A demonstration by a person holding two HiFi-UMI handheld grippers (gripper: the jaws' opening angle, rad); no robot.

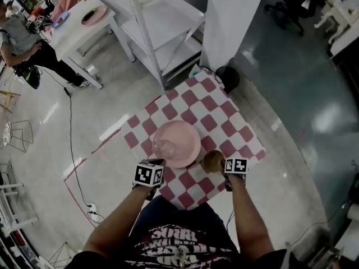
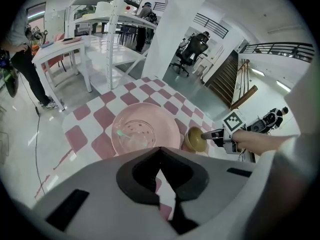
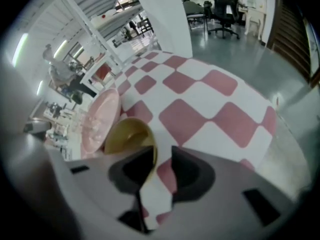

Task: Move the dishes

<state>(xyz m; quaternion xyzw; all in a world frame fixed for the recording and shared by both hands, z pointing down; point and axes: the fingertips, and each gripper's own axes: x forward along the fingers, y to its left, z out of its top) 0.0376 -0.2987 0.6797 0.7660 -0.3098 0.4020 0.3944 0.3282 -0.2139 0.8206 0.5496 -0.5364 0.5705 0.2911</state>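
- Table [image 1: 224, 116]: small, covered with a red-and-white checked cloth, standing on a grey floor in front of the person.
- Plate [image 1: 176, 143]: pink and round, lying flat near the middle of the cloth.
- Bowl [image 1: 213, 160]: small and yellow-brown, at the near right of the plate and just beside its rim. Whether its base rests on the cloth cannot be told.
- Right gripper [image 3: 161, 151]: points steeply down at the bowl. Its jaws are a little apart with the bowl's rim between them, one jaw inside the bowl and the other outside, so it holds the bowl by its rim.
- Left gripper [image 2: 160, 150]: hangs over the near left edge of the plate. Its jaw tips meet and nothing is between them. It is apart from the plate.
- Shelf rack [image 1: 162, 32]: white metal, beyond the table.
- White side table [image 1: 84, 24]: far left, with dishes on it and a second person [image 1: 22, 43] standing beside it.
- Cable [image 1: 72, 133]: black, trailing across the floor on the left.
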